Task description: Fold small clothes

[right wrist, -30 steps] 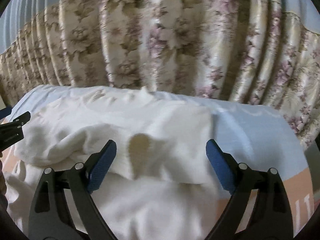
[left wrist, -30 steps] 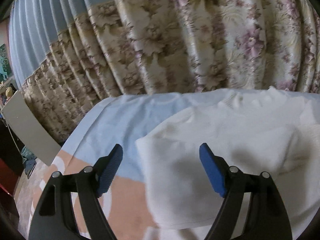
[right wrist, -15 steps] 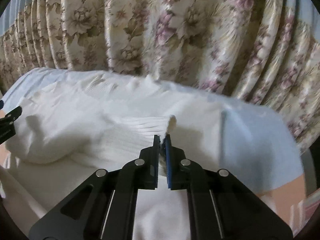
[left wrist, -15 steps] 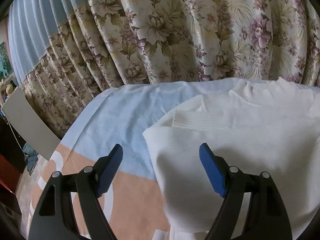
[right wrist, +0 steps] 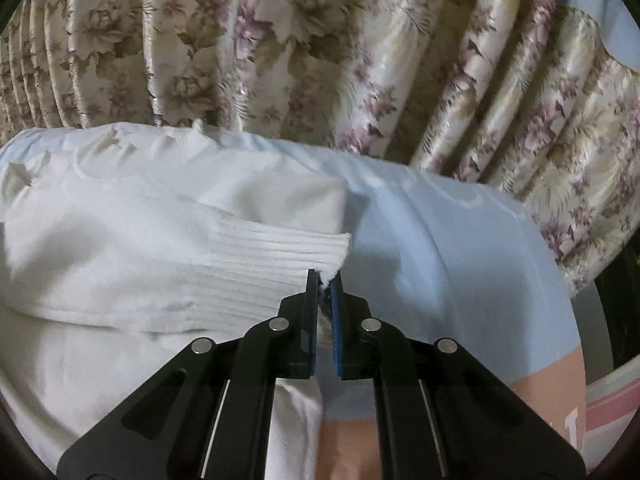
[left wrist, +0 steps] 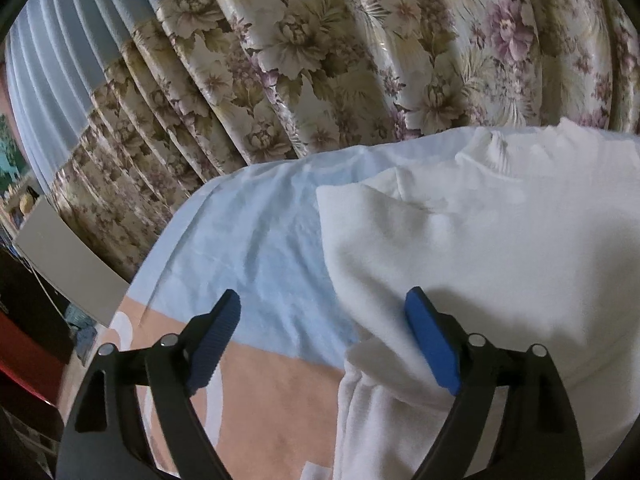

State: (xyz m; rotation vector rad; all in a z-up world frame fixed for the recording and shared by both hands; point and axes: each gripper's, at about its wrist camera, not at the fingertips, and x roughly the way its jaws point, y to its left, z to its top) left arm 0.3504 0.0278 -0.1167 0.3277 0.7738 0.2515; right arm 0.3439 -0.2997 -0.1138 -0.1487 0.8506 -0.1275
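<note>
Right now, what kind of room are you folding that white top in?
Probably a bedroom at home. The white sweater lies on a soft blue and peach sheet like a bed cover, and long flowery curtains hang right behind it. I can't see the rest of the room.

**White sweater, partly folded**

A white sweater (left wrist: 480, 248) lies on a blue and peach sheet (soft knit, with ribbed trim). One sleeve (right wrist: 192, 256) is folded across the body, its ribbed cuff (right wrist: 288, 258) pinched at the corner and slightly lifted.
</note>
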